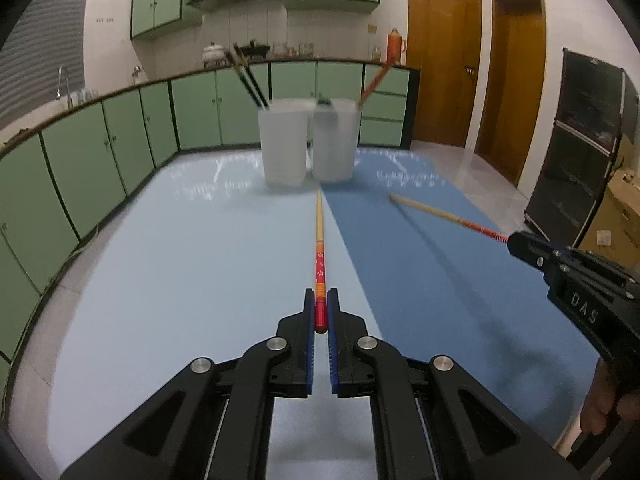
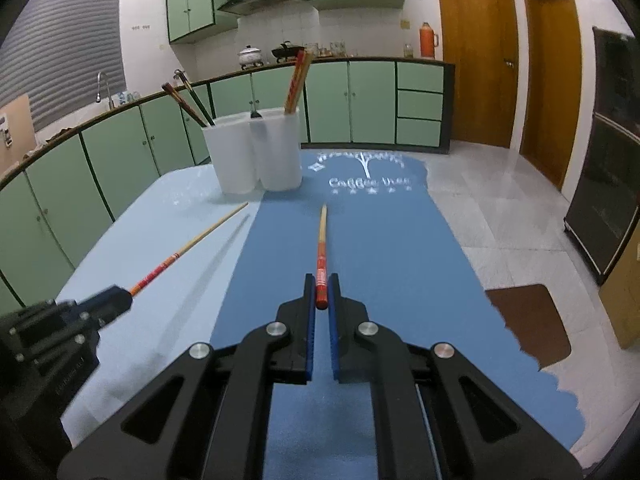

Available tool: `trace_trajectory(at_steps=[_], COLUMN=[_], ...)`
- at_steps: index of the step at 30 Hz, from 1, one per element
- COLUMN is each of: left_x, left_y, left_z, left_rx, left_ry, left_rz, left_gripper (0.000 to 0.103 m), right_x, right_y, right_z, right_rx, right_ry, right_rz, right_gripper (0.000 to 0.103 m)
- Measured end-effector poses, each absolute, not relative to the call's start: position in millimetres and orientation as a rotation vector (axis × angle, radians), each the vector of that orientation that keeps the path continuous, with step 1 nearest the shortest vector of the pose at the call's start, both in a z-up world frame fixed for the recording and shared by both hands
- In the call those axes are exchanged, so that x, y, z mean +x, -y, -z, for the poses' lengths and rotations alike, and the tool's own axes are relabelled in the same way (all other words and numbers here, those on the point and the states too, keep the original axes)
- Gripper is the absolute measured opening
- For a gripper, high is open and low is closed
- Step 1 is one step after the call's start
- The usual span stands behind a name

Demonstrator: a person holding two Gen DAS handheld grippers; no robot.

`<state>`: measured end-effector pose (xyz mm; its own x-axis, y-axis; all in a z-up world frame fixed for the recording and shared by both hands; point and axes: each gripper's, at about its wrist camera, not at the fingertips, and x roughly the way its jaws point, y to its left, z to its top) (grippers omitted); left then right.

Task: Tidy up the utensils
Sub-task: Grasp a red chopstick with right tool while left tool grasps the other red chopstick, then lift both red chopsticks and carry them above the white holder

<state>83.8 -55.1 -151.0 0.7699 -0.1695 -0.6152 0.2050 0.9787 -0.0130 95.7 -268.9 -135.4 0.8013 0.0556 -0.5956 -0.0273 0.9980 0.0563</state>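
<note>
My left gripper (image 1: 321, 300) is shut on the red end of a red-and-wood chopstick (image 1: 319, 248) that points at two white plastic cups (image 1: 308, 140). My right gripper (image 2: 322, 286) is shut on a matching chopstick (image 2: 321, 248), held above the mat. Each gripper shows in the other's view: the right gripper (image 1: 516, 242) with its chopstick (image 1: 440, 214), the left gripper (image 2: 120, 298) with its chopstick (image 2: 192, 242). The left cup (image 2: 230, 156) holds dark chopsticks (image 2: 188, 106). The right cup (image 2: 280, 152) holds red-and-wood chopsticks (image 2: 298, 82).
The cups stand on a table with a light-blue mat (image 1: 180, 240) and a darker blue mat (image 2: 380, 260). Green cabinets (image 1: 100, 148) run along the left and the back. Wooden doors (image 2: 476, 52) and a dark cabinet (image 1: 580, 152) are at the right.
</note>
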Motion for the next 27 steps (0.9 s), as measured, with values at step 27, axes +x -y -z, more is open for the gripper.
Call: trace_trajectory(at_steps=[27], left_x=[110.6], left_y=[39.3], left_z=[-5.4], left_rx=[-0.009], left_ry=[-0.357], left_rz=[0.295], left_gripper=[0.006], right_x=[157.3], right_y=[290.1], right_z=[-11.5], right_rx=[0.147], right_ry=[-0.527], right_rz=[-0.226], right_gripper=[0.005])
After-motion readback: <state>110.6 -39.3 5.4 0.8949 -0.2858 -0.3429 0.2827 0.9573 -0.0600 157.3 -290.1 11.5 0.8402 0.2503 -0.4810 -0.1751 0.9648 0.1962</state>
